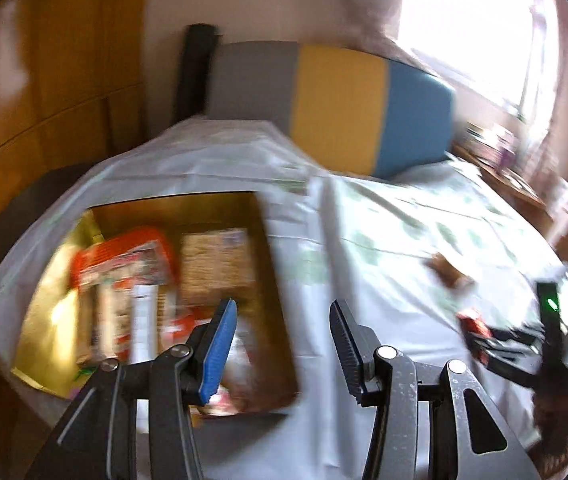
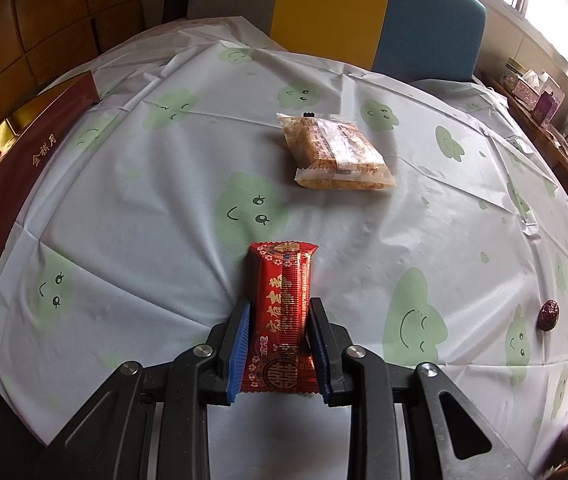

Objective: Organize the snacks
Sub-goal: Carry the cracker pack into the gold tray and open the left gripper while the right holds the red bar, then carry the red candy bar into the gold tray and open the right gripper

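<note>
My right gripper (image 2: 279, 320) is shut on a red snack packet (image 2: 282, 308) with gold print, held just above the table. A clear packet of golden crisp cakes (image 2: 338, 154) lies further out on the tablecloth. A dark red date (image 2: 549, 314) lies at the right. My left gripper (image 1: 282, 320) is open and empty, above the right edge of the gold-lined box (image 1: 64, 320), which holds several snack packets (image 1: 124, 268). The box's dark red wall (image 2: 24, 176) shows at the left in the right wrist view. The right gripper with its red packet (image 1: 474, 322) shows at the right in the blurred left wrist view.
A white tablecloth (image 2: 164, 200) with green smiley clouds covers the round table. A chair with grey, yellow and blue back (image 1: 336, 108) stands behind it. A wooden cabinet (image 1: 44, 80) is at the left. A side shelf (image 2: 540, 92) with boxes runs under the window.
</note>
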`<state>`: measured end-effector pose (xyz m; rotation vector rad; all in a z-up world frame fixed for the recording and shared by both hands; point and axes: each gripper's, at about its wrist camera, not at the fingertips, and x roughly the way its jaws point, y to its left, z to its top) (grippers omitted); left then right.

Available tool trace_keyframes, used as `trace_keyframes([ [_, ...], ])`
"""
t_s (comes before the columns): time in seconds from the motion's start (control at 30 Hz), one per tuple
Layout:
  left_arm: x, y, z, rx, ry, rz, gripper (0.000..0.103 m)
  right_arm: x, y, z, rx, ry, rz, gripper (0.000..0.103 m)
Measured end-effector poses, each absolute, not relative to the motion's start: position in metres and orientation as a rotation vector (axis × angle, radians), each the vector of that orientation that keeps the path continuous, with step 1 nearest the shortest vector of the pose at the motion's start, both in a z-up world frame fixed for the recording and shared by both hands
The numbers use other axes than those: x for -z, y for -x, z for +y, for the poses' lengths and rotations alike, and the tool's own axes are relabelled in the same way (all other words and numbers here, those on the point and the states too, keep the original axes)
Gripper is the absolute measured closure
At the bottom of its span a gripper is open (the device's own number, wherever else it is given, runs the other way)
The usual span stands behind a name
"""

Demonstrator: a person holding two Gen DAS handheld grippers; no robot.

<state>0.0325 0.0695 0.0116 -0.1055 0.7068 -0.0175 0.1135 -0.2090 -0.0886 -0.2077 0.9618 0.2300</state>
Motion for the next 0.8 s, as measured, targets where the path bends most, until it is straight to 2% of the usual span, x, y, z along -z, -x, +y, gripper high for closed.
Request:
trace_keyframes([
  [0.17, 0.001, -0.031, 0.021, 0.192, 0.032, 0.728, 0.054, 0.089, -0.113, -0.209, -0.230, 0.205, 0.962, 0.075],
  [0.43, 0.057, -0.029, -0.035, 0.370, -0.057, 0.845, 0.054, 0.089, -0.114, -0.210, -0.230, 0.199, 0.970, 0.075],
  [0.57, 0.078, -0.023, -0.041, 0.377, -0.071, 0.873, 0.055, 0.088, -0.117, -0.209, -0.227, 0.199, 0.985, 0.077],
  [0.8, 0.083, -0.014, -0.031, 0.406, -0.035, 0.813, 0.055, 0.082, -0.124, -0.208, -0.256, 0.174, 1.028, 0.080],
])
